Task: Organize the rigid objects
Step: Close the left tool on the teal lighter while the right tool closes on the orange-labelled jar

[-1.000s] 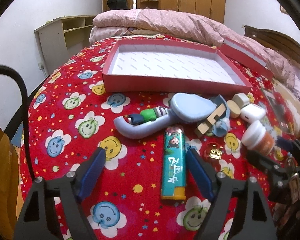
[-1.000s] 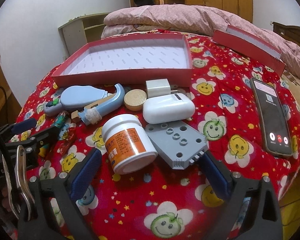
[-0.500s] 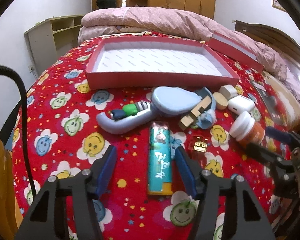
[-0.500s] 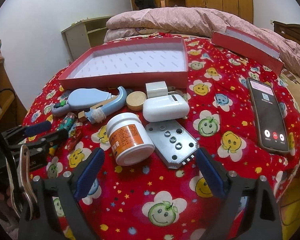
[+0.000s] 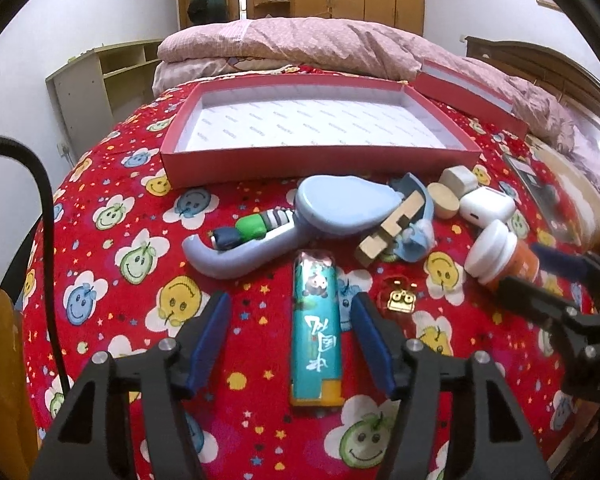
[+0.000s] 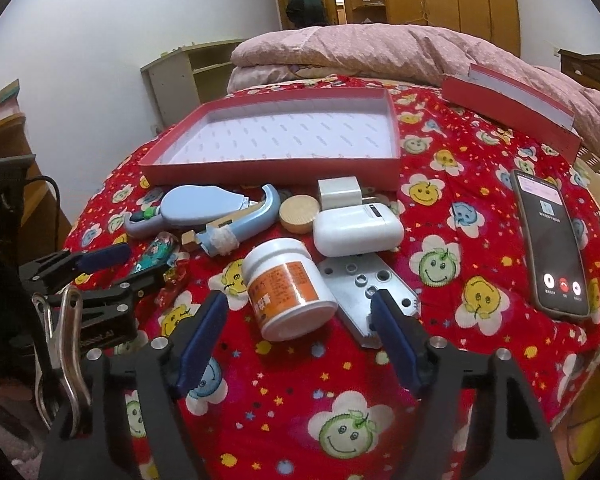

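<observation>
A teal lighter (image 5: 316,332) lies on the red smiley bedspread between the open fingers of my left gripper (image 5: 290,312), untouched. My right gripper (image 6: 296,312) is open with a white jar with an orange label (image 6: 288,288) between its fingers, and a grey metal plate (image 6: 366,292) beside it. An empty red box tray (image 5: 316,160) sits beyond the clutter, also in the right wrist view (image 6: 268,168). Blue plastic tools (image 5: 300,220), a wooden disc (image 6: 298,212), a white case (image 6: 358,230) and a white charger (image 6: 338,192) lie before it.
A black phone (image 6: 552,240) with a call screen lies at the right. The red box lid (image 6: 508,112) leans against the pink duvet at the back right. A small brass hinge (image 5: 400,300) lies by the lighter. A shelf stands by the left wall.
Both grippers narrowed their open jaws. The left now brackets the lighter more closely; the right has drawn in around the jar. Nothing was picked up.
</observation>
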A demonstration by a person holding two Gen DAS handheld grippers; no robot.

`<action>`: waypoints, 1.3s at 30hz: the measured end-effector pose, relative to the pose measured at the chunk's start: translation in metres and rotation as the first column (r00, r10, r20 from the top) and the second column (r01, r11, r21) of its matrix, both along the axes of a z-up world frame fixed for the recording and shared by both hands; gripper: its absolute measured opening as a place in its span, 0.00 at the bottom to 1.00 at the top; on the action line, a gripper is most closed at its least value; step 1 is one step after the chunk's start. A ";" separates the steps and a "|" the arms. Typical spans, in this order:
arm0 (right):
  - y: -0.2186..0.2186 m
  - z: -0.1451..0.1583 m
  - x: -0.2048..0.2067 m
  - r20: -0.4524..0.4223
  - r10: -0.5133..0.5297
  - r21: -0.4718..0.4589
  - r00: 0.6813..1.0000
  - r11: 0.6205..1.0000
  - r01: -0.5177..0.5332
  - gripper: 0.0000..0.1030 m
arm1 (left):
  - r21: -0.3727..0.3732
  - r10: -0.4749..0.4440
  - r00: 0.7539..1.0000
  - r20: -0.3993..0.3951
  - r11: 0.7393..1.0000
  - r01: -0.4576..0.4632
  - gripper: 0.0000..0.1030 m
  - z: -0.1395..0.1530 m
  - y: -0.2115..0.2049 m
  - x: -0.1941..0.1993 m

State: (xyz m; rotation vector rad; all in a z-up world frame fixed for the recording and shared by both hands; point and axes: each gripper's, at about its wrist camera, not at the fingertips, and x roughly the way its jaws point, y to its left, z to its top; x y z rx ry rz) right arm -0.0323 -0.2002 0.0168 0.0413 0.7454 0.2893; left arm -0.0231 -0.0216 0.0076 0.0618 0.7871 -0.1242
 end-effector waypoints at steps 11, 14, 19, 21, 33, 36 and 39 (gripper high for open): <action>0.014 -0.002 0.005 -0.020 0.026 -0.036 0.999 0.999 -0.027 0.62 | -0.009 -0.010 1.000 0.027 1.000 0.011 0.62 -0.002 0.003 -0.005; 0.019 -0.003 0.007 -0.022 0.028 -0.056 0.999 0.998 -0.029 0.59 | -0.013 -0.014 0.999 0.033 1.000 0.015 0.59 -0.002 0.005 -0.007; 0.023 -0.005 0.008 -0.033 0.037 -0.061 0.999 0.997 -0.039 0.49 | -0.016 -0.017 0.999 0.036 1.000 0.017 0.58 -0.002 0.006 -0.008; 0.024 -0.007 0.008 -0.039 0.039 -0.065 0.998 0.997 -0.042 0.45 | -0.016 -0.017 0.999 0.036 1.000 0.017 0.58 -0.002 0.006 -0.008; 0.020 -0.003 0.001 -0.017 0.048 -0.028 0.999 0.998 -0.049 0.45 | -0.064 -0.042 0.999 0.006 0.997 0.042 0.23 0.004 0.010 -0.012; 0.019 0.000 -0.002 -0.003 0.050 -0.022 0.999 0.998 -0.050 0.45 | -0.081 -0.036 0.999 -0.005 0.996 0.035 0.23 0.007 0.014 -0.013; 0.018 0.002 -0.005 0.008 0.054 -0.012 0.998 0.998 -0.054 0.45 | -0.081 -0.026 1.000 -0.004 0.996 0.025 0.23 0.010 0.016 -0.015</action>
